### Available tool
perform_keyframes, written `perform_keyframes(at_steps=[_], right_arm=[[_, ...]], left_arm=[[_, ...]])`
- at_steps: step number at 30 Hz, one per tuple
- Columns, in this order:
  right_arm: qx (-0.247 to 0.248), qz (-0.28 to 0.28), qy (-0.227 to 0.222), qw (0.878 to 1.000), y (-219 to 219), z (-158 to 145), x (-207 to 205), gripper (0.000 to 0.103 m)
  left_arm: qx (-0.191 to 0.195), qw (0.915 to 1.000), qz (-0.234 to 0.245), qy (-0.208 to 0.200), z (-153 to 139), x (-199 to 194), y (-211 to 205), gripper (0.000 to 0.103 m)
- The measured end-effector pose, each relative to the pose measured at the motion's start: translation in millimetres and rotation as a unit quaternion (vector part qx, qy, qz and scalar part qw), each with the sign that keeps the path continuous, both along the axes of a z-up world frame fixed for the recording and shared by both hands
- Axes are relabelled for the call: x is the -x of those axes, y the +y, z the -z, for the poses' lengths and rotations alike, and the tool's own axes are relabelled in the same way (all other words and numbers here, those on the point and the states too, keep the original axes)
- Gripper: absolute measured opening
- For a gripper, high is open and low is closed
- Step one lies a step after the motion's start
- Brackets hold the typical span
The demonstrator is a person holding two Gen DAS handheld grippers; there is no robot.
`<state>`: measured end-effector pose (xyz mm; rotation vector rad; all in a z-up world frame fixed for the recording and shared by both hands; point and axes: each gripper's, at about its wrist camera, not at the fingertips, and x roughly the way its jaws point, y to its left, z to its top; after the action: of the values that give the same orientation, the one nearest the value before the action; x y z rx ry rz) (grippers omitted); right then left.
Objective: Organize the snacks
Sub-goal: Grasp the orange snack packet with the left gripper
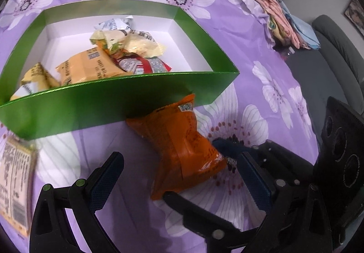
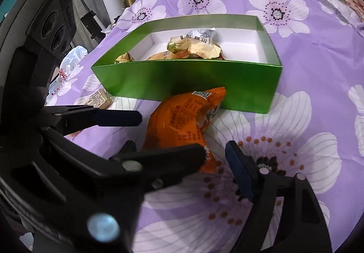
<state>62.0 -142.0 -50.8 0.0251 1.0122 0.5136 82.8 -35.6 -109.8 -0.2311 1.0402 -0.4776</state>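
An orange snack packet (image 1: pixel 182 146) lies on the purple flowered cloth, its far end against the near wall of a green box (image 1: pixel 109 102). The box holds several wrapped snacks (image 1: pixel 127 48). My left gripper (image 1: pixel 179 166) is open, its fingers on either side of the packet's near end. The right gripper's fingers (image 1: pixel 227 146) reach in from the right by the same end. In the right wrist view the packet (image 2: pixel 179 125) lies before the box (image 2: pixel 204 80); my right gripper (image 2: pixel 216 150) is open around the packet's near corner. The left gripper's finger (image 2: pixel 118 117) shows at left.
A pale snack packet (image 1: pixel 16 184) lies left of the left gripper, also seen beside the box's left corner in the right wrist view (image 2: pixel 97 98). Folded cloths (image 1: pixel 286 23) sit at the table's right edge. A white plastic bag (image 2: pixel 70 64) lies at the left edge.
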Motion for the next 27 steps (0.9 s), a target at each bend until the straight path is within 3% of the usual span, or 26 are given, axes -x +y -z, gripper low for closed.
perform_keyframes(at_steps=[8, 10, 15, 19, 27], right_arm=[[-0.014, -0.009, 0.012, 1.000, 3.7, 7.4, -7.8, 0.066], [-0.019, -0.016, 0.014, 1.000, 6.1, 8.0, -8.8, 0.062], [-0.025, -0.019, 0.020, 0.999, 7.5, 10.8, -10.4, 0.055], [-0.028, -0.027, 0.019, 0.999, 8.4, 11.3, -9.2, 0.046], [-0.033, -0.031, 0.016, 0.999, 8.3, 10.5, -5.4, 0.039]], left_arm=[[0.002, 0.9999, 0.013, 0.001, 3.0, -7.0, -8.0, 0.084], [0.009, 0.9998, 0.016, 0.001, 2.7, -7.0, -6.5, 0.073], [0.014, 0.9998, 0.013, 0.003, 2.8, -8.5, -5.3, 0.061], [0.013, 0.9999, 0.009, 0.004, 3.9, -9.8, -5.8, 0.060], [0.010, 0.9999, 0.004, 0.002, 3.7, -7.9, -7.0, 0.059]])
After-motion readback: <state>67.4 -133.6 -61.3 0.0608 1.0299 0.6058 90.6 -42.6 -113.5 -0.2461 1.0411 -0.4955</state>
